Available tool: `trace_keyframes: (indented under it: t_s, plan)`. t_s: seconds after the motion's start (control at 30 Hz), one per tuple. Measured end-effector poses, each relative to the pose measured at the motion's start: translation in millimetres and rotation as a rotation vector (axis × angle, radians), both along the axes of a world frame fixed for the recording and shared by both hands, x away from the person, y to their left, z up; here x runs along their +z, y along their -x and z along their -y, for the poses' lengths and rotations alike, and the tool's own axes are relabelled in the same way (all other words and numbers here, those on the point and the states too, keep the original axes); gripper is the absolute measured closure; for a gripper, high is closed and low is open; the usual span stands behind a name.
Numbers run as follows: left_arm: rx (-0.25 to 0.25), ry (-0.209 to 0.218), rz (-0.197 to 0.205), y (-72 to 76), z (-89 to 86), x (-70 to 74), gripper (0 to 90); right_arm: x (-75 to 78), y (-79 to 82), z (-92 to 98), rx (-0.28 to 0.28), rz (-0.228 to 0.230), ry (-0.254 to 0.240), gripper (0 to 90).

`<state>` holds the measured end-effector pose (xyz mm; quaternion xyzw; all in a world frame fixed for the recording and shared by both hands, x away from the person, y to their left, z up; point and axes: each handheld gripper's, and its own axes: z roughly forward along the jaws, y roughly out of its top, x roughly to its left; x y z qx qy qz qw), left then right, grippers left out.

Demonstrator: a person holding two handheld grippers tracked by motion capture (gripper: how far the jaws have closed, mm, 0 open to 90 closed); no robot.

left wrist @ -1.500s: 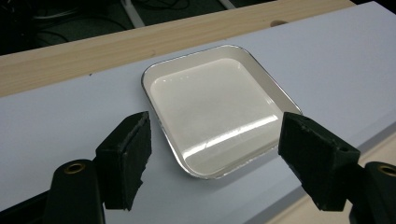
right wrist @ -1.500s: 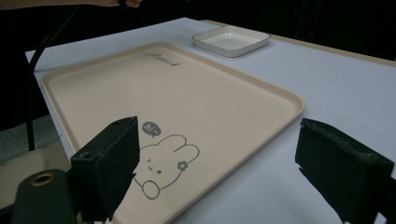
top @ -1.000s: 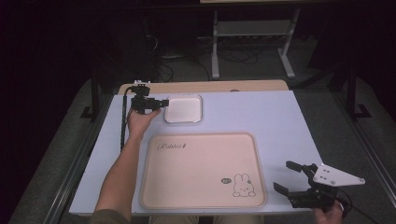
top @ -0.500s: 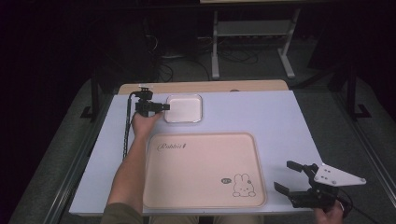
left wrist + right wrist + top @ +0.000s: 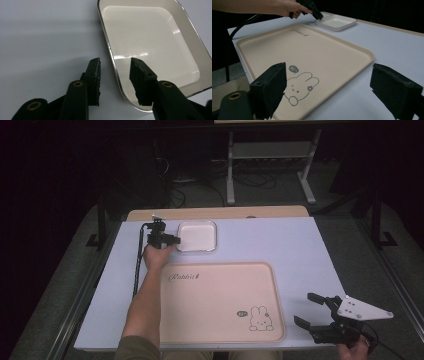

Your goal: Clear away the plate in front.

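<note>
In the high view, a pale table [image 5: 310, 250] carries a large beige tray [image 5: 215, 305] with a rabbit drawing near its front right corner, and a small white square dish [image 5: 197, 236] lies beyond the tray's far left corner, apart from it. The left gripper [image 5: 172, 240] sits at the dish's left edge, held by the left hand [image 5: 157, 255]. The right gripper [image 5: 305, 312] rests at the table's near right corner, just right of the tray, its jaws spread wide with nothing between them.

In the left gripper view, the left gripper [image 5: 115, 72] has its jaws parted and straddling the dish's [image 5: 155, 42] near rim: one jaw over the table outside, the other over the dish's inside. They are not closed on the rim.

In the right gripper view, the right gripper [image 5: 329, 82] stands wide open above the tray's [image 5: 312, 52] edge, with the rabbit drawing [image 5: 299, 87] just ahead. Farther off, the dish [image 5: 336, 23] lies past the tray, with the left gripper [image 5: 317, 15] at its side.
</note>
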<state>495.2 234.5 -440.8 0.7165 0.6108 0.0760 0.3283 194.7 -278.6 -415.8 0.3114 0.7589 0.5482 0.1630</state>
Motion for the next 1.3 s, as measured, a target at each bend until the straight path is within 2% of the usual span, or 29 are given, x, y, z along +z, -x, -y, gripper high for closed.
trace_keyframes:
  t_s: [0.1, 0.43, 0.5, 0.6, 0.73, 1.13, 1.2, 1.3]
  plan:
    - [0.008, 0.0, -0.014, 0.2, 0.2, -3.6, 65.8, 0.0, 0.2, 0.1, 0.0, 0.003, 0.001, 13.0]
    - [0.02, 0.014, -0.015, 0.8, 5.1, -6.0, 82.0, 0.1, 0.4, 0.4, -0.001, 0.002, 0.001, 13.0]
    - [0.029, 0.014, -0.013, 0.9, 5.7, -6.0, 82.9, 0.2, 0.6, 0.4, -0.001, 0.004, 0.0, 13.0]
    - [0.066, 0.04, -0.012, 1.2, 5.2, -6.5, 85.5, 0.2, 0.7, 0.8, -0.001, 0.003, -0.001, 13.0]
    - [0.115, 0.109, -0.013, 2.9, 1.9, -10.4, 88.6, 0.3, 1.3, 1.4, -0.002, 0.002, -0.003, 13.0]
    - [0.164, 0.195, -0.014, 6.2, -4.9, -12.0, 89.1, 0.3, 1.5, 1.1, -0.001, 0.003, 0.0, 13.0]
    - [0.171, 0.198, -0.011, 6.9, -6.7, -10.5, 89.1, 0.5, 1.9, 1.2, -0.001, 0.004, -0.001, 13.0]
    - [0.184, 0.238, 0.003, 8.3, -9.9, -6.9, 89.1, 0.6, 2.0, 1.5, -0.003, 0.002, -0.001, 13.0]
